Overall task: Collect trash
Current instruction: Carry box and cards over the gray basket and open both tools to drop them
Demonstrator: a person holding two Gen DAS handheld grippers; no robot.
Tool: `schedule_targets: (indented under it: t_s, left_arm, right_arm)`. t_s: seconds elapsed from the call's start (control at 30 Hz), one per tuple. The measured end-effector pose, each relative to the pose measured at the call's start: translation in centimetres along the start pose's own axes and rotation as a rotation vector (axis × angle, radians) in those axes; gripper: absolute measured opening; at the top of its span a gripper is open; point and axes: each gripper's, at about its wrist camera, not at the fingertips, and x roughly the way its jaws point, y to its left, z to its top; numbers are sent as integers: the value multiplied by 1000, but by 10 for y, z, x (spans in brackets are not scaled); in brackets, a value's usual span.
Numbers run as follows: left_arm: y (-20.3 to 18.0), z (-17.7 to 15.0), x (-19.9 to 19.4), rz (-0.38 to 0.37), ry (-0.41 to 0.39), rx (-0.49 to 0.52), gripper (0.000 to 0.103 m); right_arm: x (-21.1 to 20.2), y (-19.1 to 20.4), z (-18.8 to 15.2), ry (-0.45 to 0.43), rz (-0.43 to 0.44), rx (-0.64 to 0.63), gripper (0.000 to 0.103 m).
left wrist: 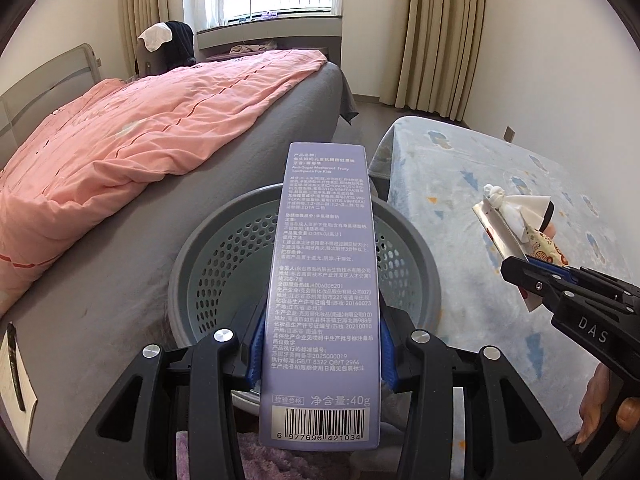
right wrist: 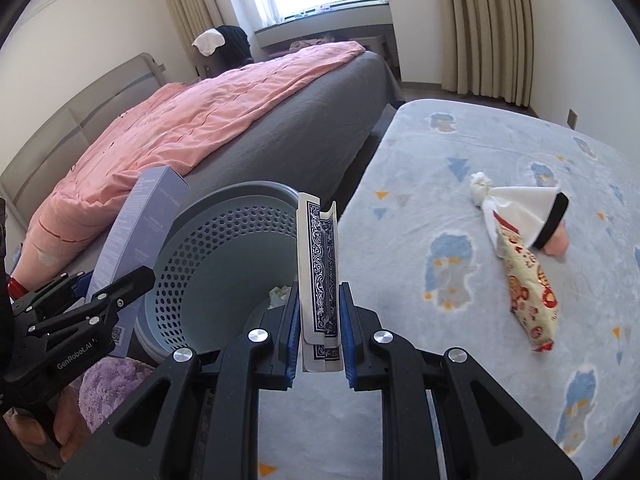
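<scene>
The left hand-held gripper [left wrist: 320, 364] is clamped on a purple toothpaste box [left wrist: 324, 280], held lengthwise over the perforated bin [left wrist: 224, 248], likely so it drops straight in. The right hand-held gripper [right wrist: 320, 344] pinches 2 playing cards [right wrist: 318, 264] upright beside the bin's rim, probably waiting its turn.

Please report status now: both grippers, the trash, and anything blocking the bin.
Left gripper shut on toothpaste box, above bin. Right gripper shut on playing cards, at bin's rim. Nothing blocking; snack packet left on blanket.
</scene>
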Motion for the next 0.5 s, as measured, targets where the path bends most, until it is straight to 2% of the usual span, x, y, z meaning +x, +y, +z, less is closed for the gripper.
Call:
schedule_targets:
  t_s: [0.27,0.5]
  left_arm:
    - [28,1,19,7,33,-44,43]
    - [43,7,33,30,42,-66,43]
  right_arm:
    - [36,32,16,31,58,-33,18]
    - [58,43,25,54,78,-50,18]
